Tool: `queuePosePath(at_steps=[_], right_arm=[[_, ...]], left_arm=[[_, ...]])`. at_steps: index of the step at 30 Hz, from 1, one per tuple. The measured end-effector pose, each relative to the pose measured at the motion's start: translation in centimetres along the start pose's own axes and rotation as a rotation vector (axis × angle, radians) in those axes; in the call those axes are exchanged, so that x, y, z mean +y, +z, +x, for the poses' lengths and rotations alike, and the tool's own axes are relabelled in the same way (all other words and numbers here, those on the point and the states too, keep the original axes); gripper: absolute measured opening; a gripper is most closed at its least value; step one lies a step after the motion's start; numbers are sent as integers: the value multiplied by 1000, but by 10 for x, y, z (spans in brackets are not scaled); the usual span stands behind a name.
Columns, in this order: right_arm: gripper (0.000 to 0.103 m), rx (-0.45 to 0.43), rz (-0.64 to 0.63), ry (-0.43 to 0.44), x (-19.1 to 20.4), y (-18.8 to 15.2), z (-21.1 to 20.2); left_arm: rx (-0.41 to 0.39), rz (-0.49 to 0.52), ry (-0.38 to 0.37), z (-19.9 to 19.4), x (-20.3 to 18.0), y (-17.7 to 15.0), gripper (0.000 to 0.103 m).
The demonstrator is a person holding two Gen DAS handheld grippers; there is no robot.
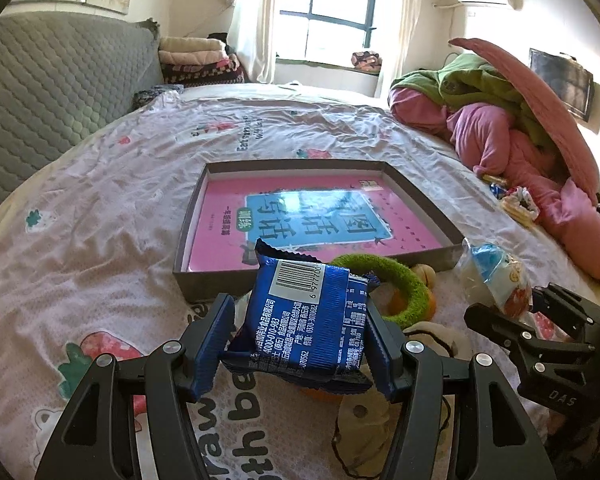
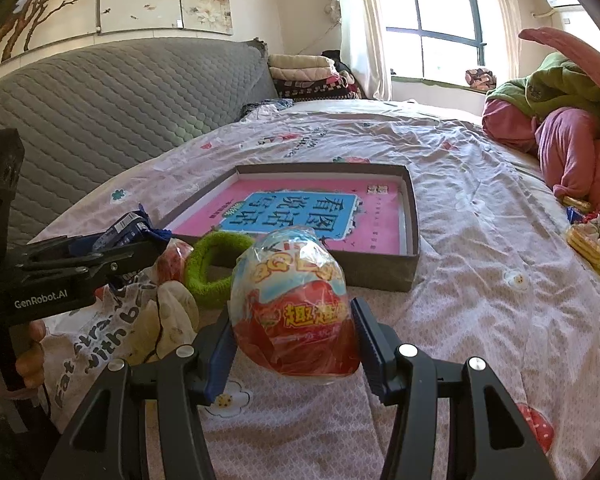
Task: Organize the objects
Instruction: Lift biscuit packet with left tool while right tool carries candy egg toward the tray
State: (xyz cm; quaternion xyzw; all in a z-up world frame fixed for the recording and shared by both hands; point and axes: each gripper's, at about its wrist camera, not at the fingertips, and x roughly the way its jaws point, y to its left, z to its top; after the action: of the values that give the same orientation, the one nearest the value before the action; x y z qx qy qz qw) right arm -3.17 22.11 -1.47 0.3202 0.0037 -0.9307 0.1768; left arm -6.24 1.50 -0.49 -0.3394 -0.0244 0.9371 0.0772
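Blue snack packet (image 1: 306,316) sits pinched between the pads of the left tool (image 1: 300,344), held above the bed (image 1: 100,208) just short of the grey box (image 1: 204,280). Right tool (image 2: 294,344) clamps a wrapped toy egg (image 2: 294,300), also near the box's front edge. A green ring (image 2: 214,268) lies between them beside the box, which holds a pink book (image 2: 380,220).

"GenRobot.AI" is showing on the left gripper (image 2: 140,240); "4000-010-983" on the blue packet (image 1: 304,320); "DAS" on the right gripper (image 1: 496,300); "with" on the bedsheet (image 2: 460,280).
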Motion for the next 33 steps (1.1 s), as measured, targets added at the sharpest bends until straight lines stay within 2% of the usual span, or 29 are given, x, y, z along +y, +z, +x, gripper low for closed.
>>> queuePosePath(at_steps=[12,33], right_arm=[[55,-25,-13,0,0,12,-1],[55,-74,-67,40,8,42,11]], left_arm=[[-44,-4,15,-2,4,23,63],[-47,1,27,12,9,30,63]])
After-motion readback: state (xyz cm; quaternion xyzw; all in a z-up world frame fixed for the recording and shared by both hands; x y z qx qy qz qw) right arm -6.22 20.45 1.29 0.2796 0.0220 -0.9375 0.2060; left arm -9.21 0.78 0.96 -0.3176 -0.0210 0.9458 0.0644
